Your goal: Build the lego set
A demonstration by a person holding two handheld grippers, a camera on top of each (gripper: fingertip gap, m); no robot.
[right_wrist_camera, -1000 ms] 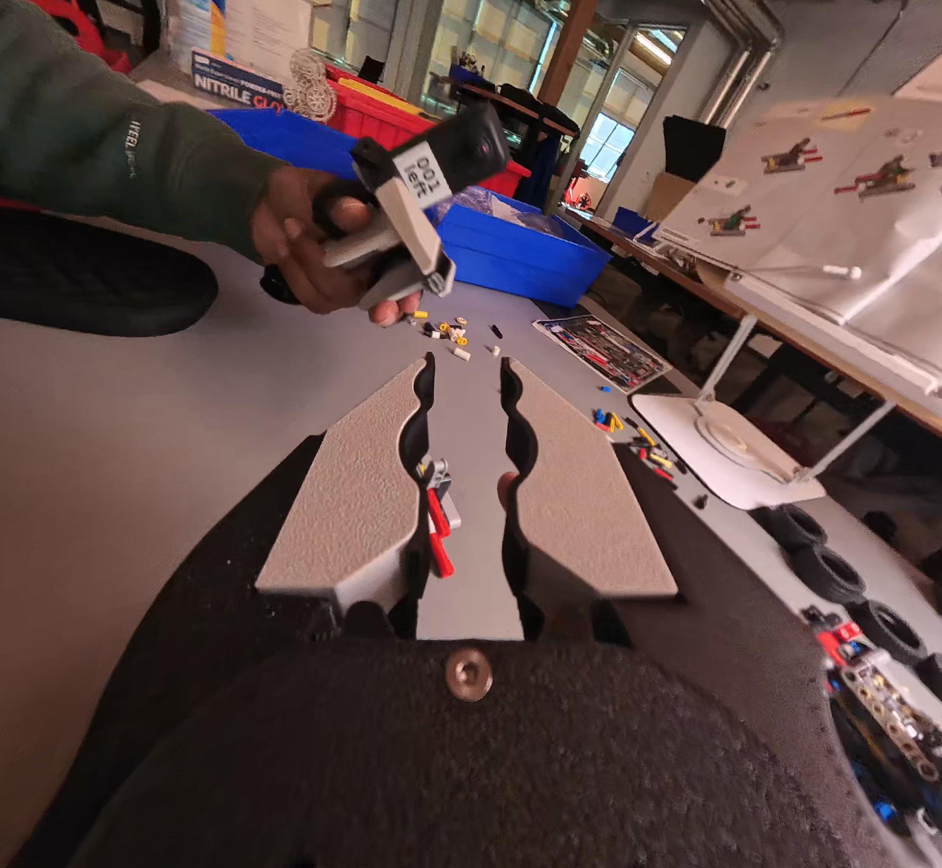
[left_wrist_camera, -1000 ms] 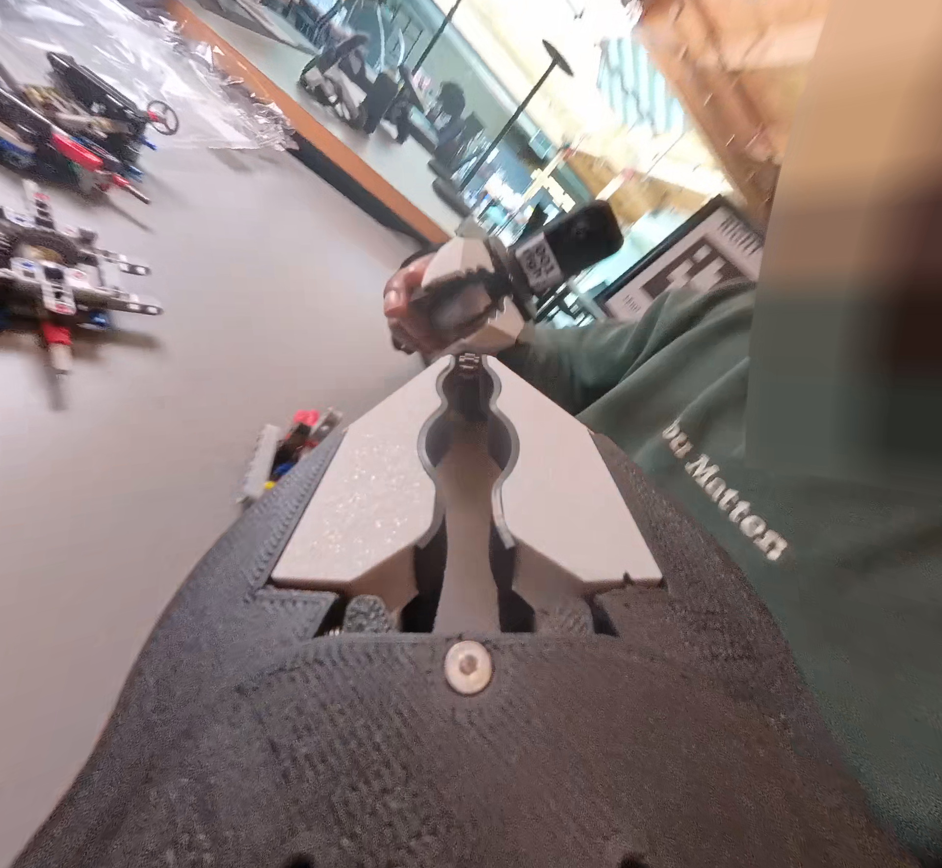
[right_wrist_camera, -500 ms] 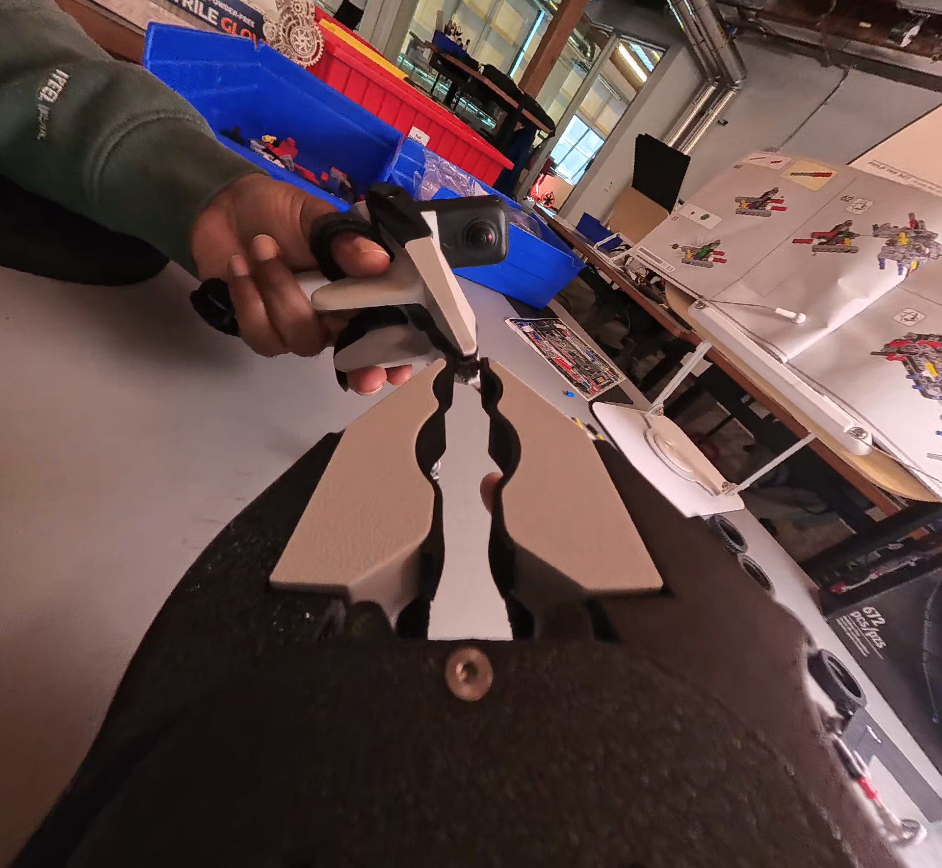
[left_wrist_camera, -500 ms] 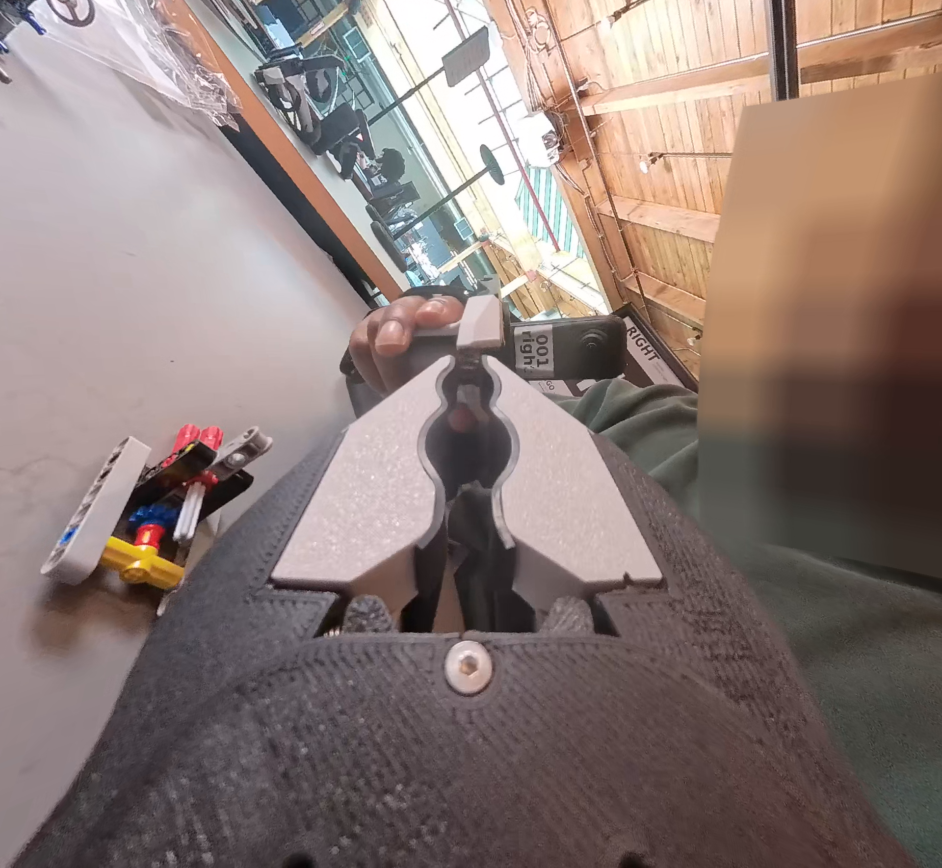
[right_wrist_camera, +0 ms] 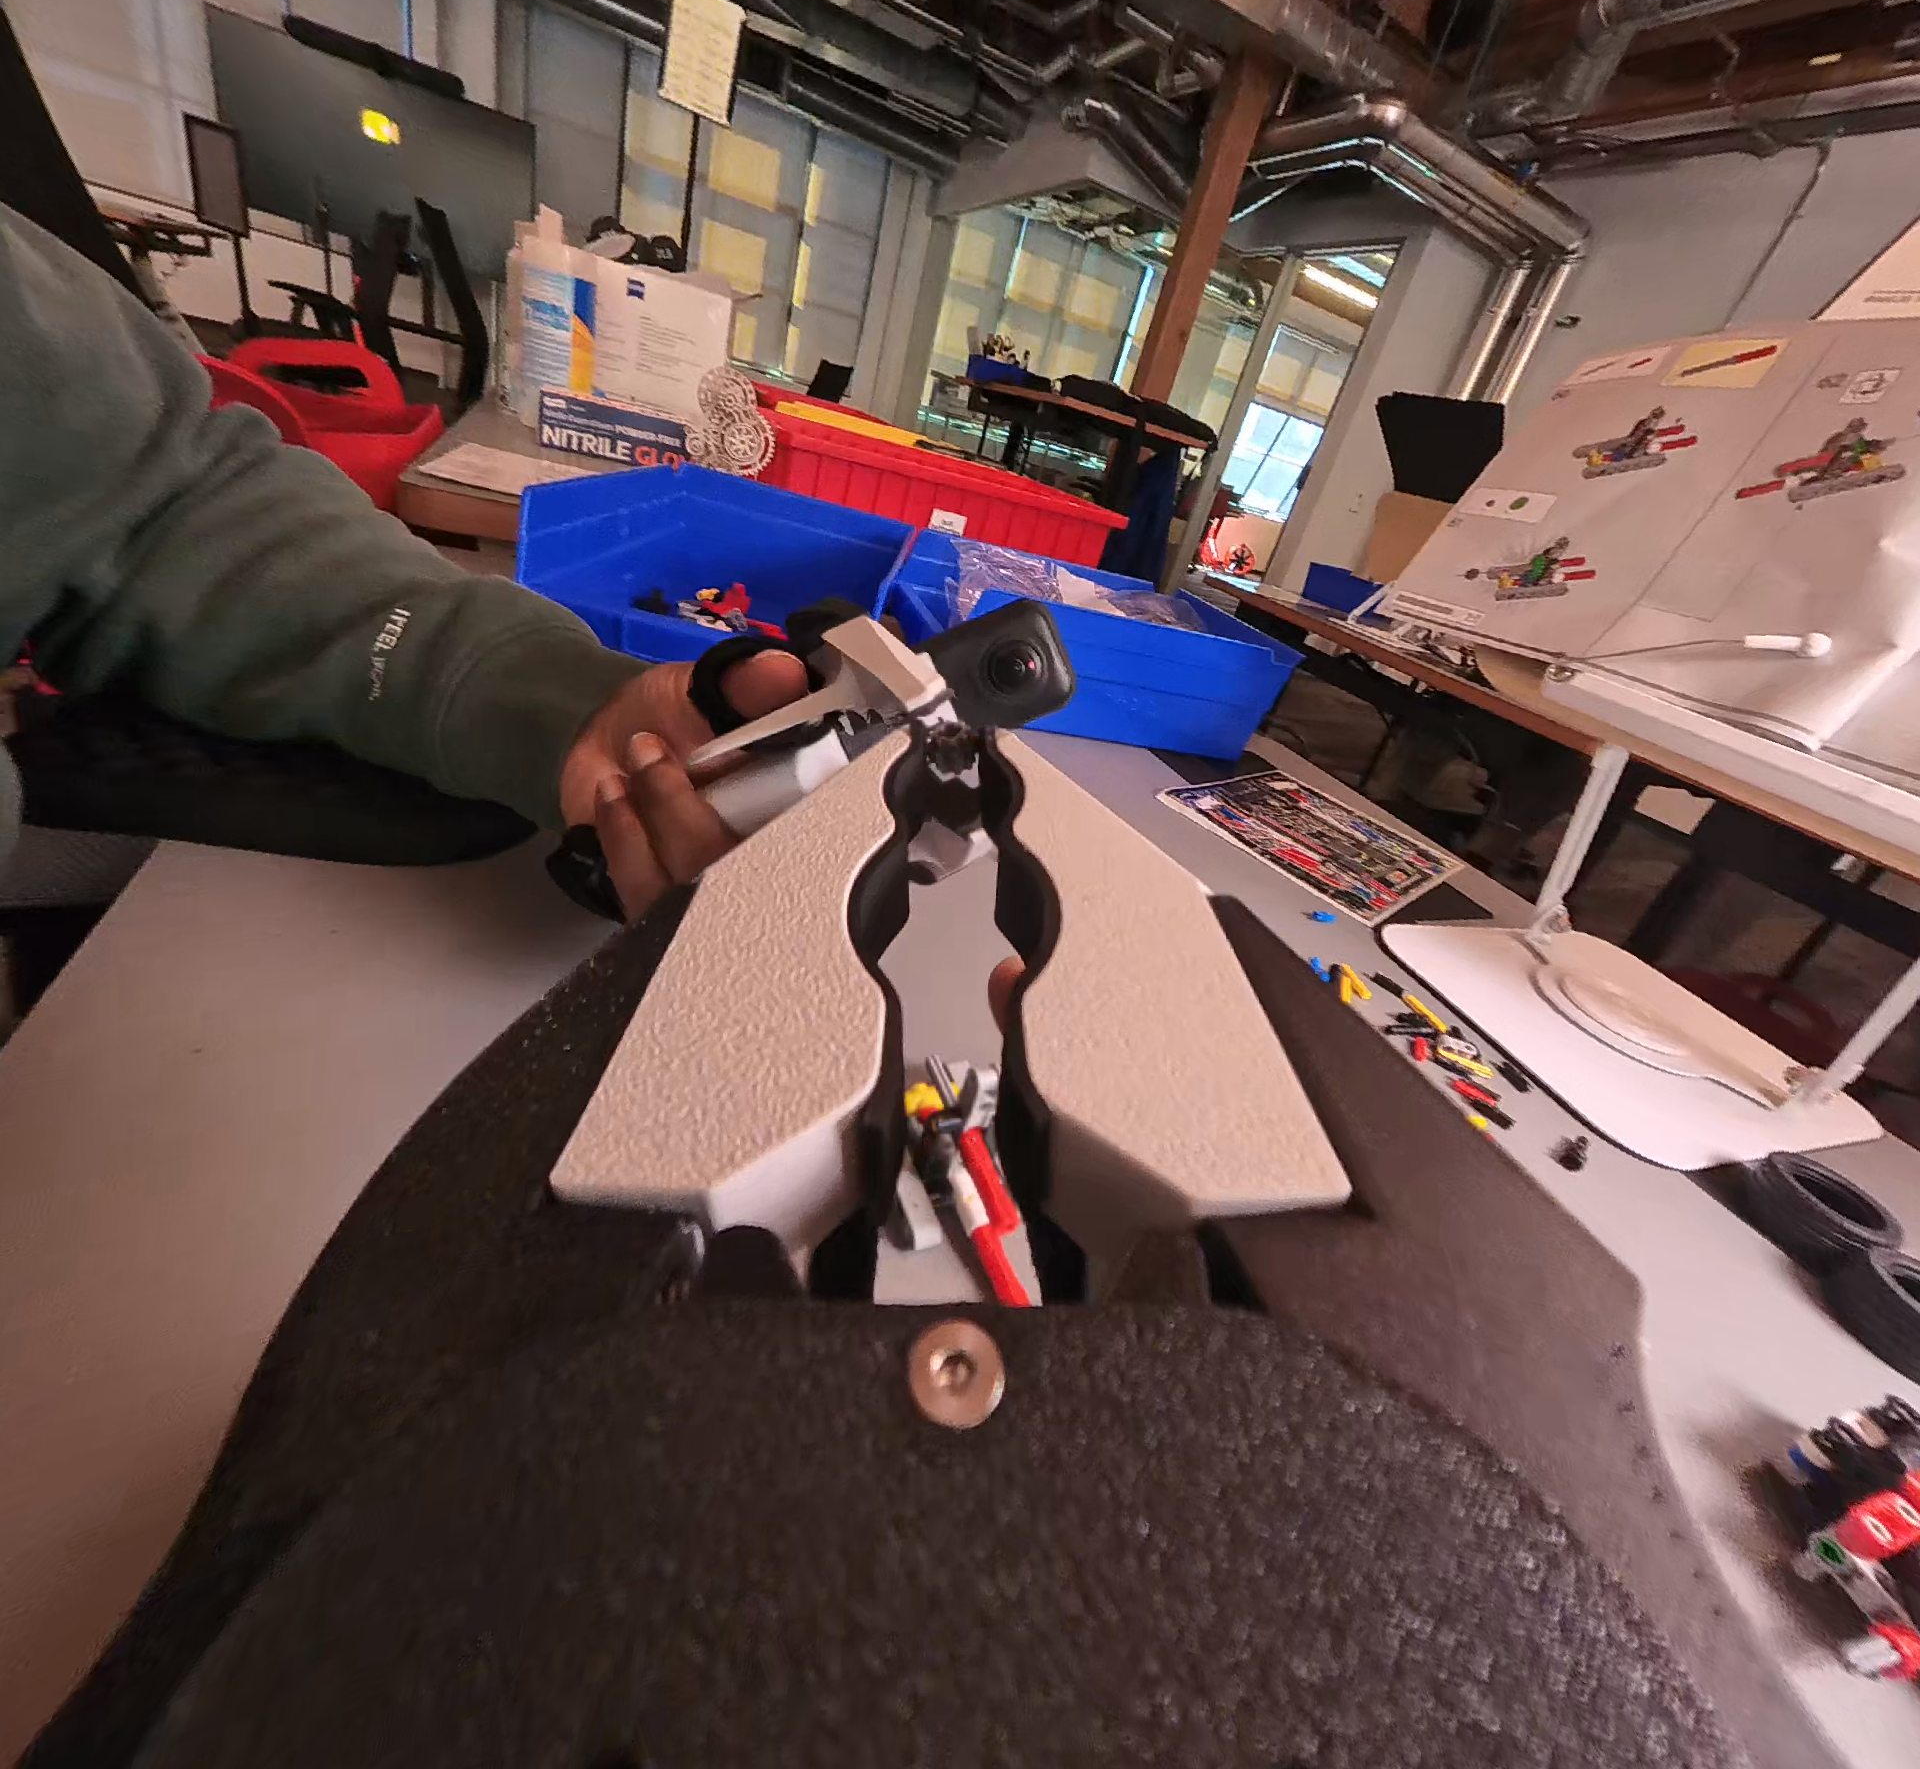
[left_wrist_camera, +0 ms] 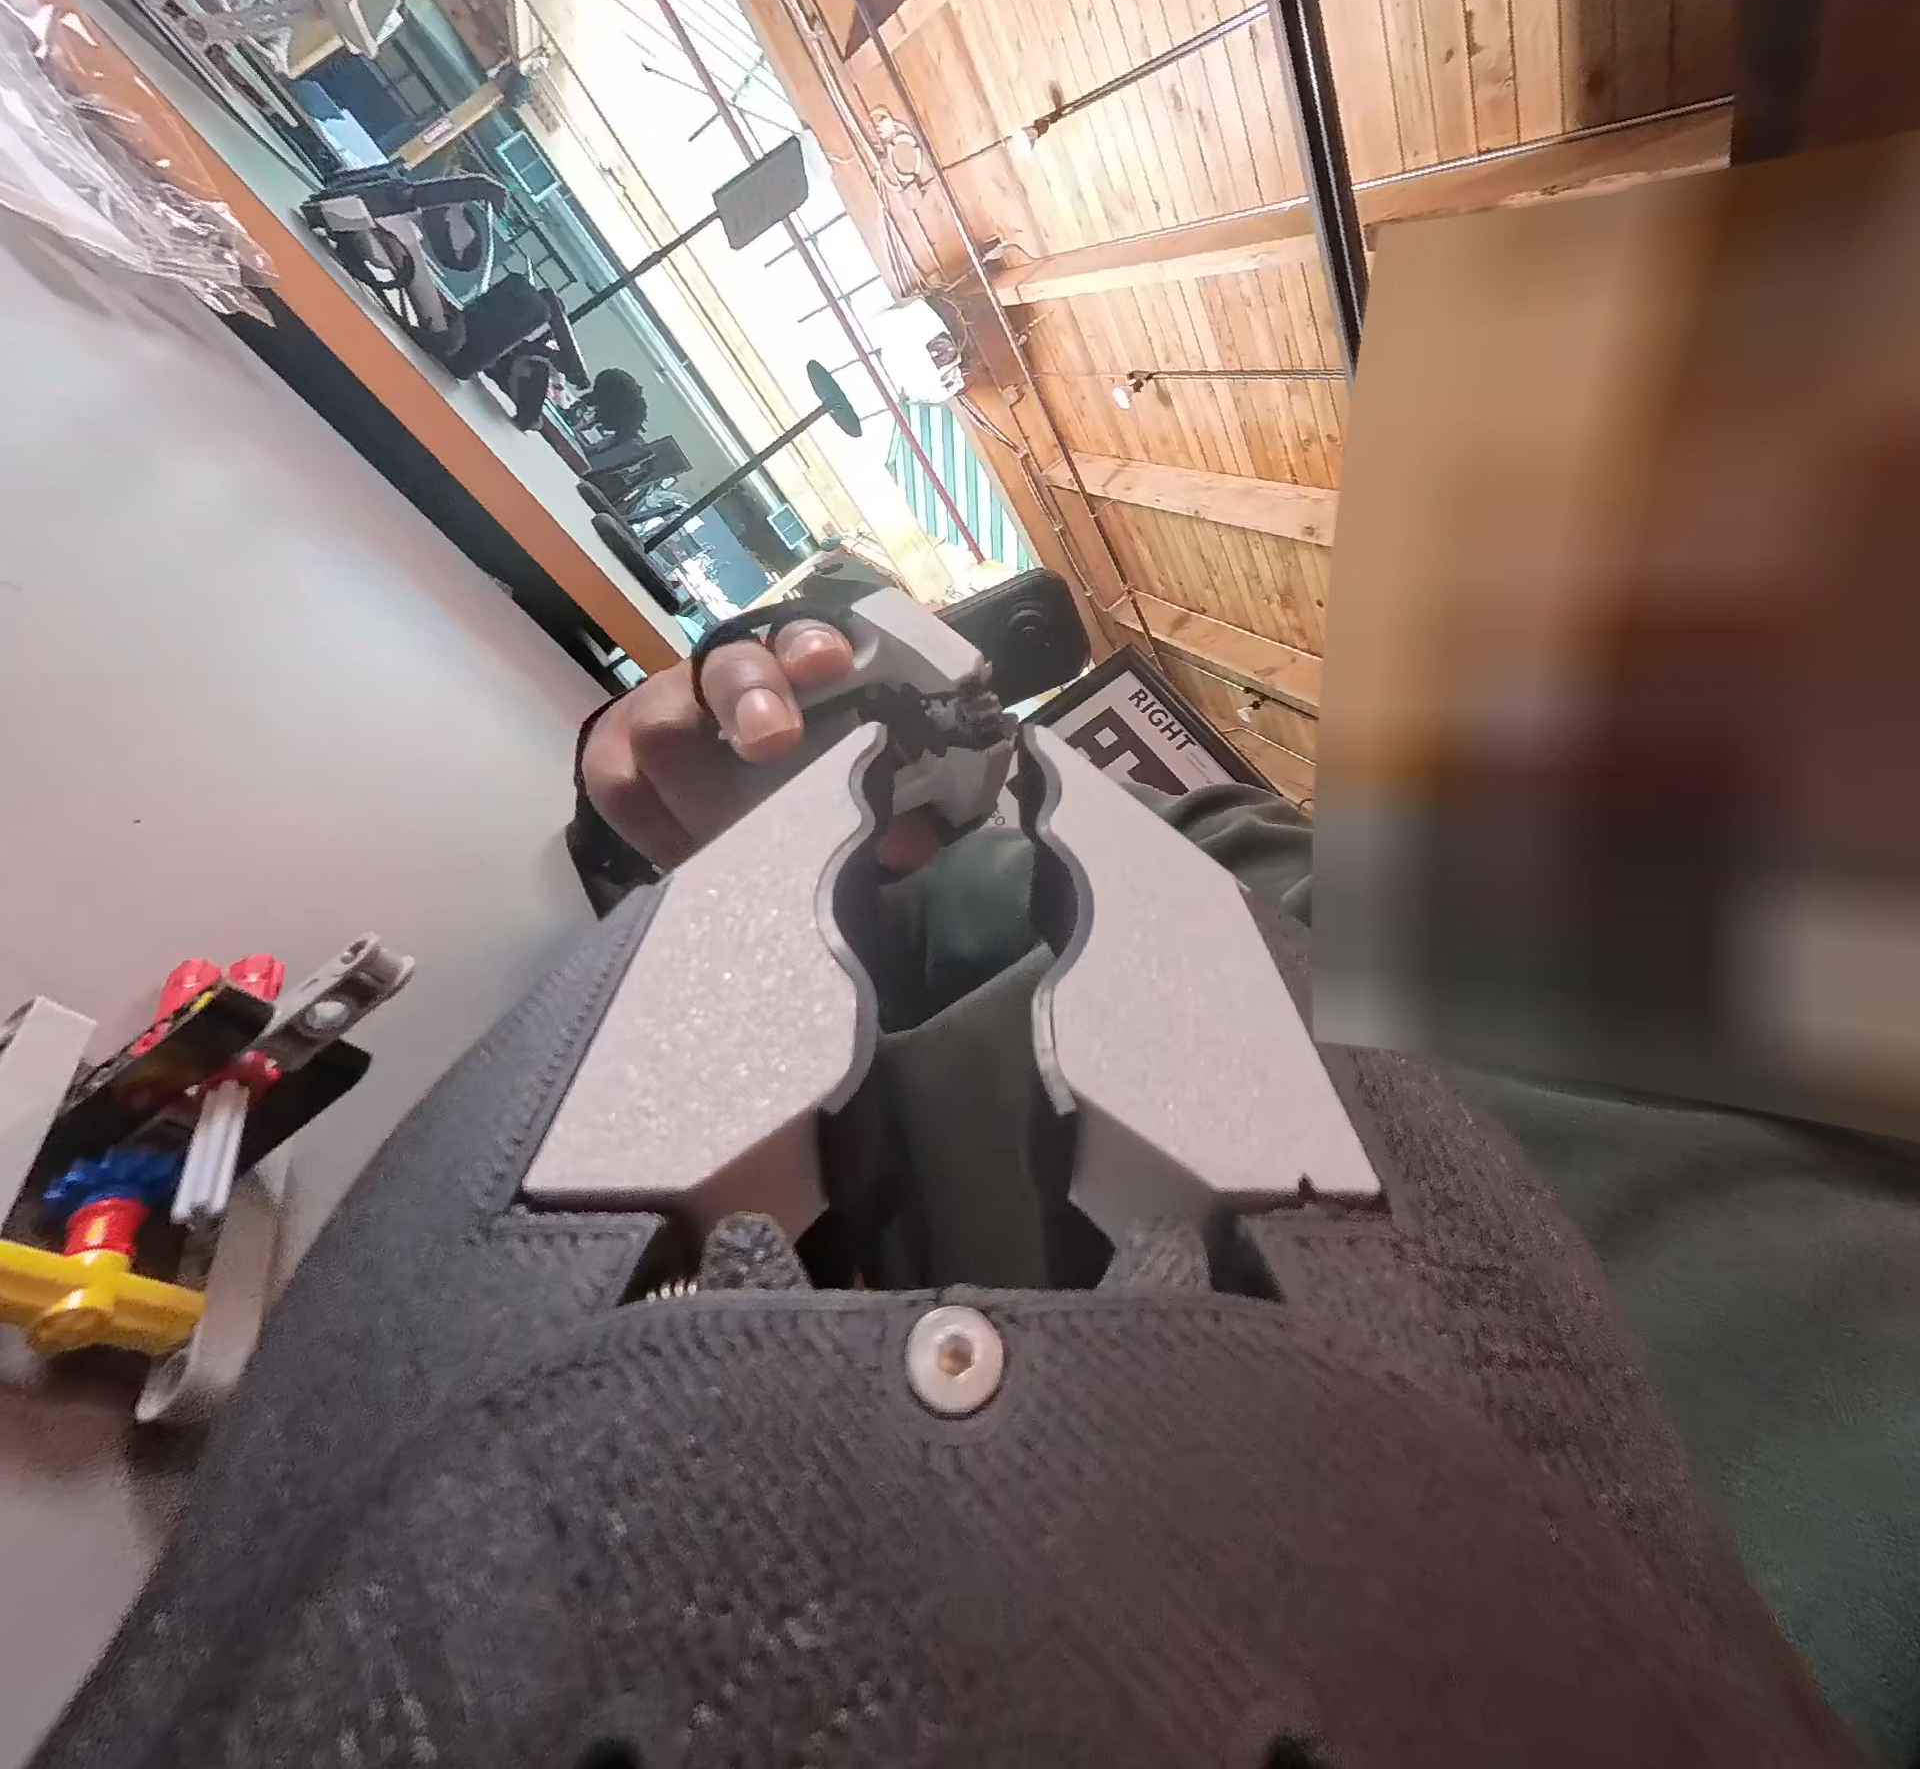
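Left wrist view: at the far left a part-built cluster of toy bricks point(left_wrist_camera: 156, 1127), red, yellow, blue and grey, lies on the grey table point(left_wrist_camera: 208, 680), just beside the gripper body. Beyond it the tabletop is bare up to its orange-trimmed edge point(left_wrist_camera: 436, 389), so there is open room on that side. In the middle, the left gripper point(left_wrist_camera: 951, 737) has its jaws apart with nothing pressed between them. Just past its tips the other tool's grey fingers pinch a small dark toothed piece point(left_wrist_camera: 961, 717), up in the air and off the table. To the right a green sleeve point(left_wrist_camera: 1662, 1304) fills the view, leaving little room there.

In the right wrist view, blue bins point(right_wrist_camera: 707, 545) stand at the back left. At centre the right gripper point(right_wrist_camera: 948, 745) has its jaws nearly together, clamped on the toothed piece at the very tips. The left tool's spread fingers stand close about it. To the right lie a printed card point(right_wrist_camera: 1309, 846), scattered small pins point(right_wrist_camera: 1434, 1033), a white stand point(right_wrist_camera: 1621, 1044) holding instruction sheets, and black tyres point(right_wrist_camera: 1818, 1210) by the table's edge.
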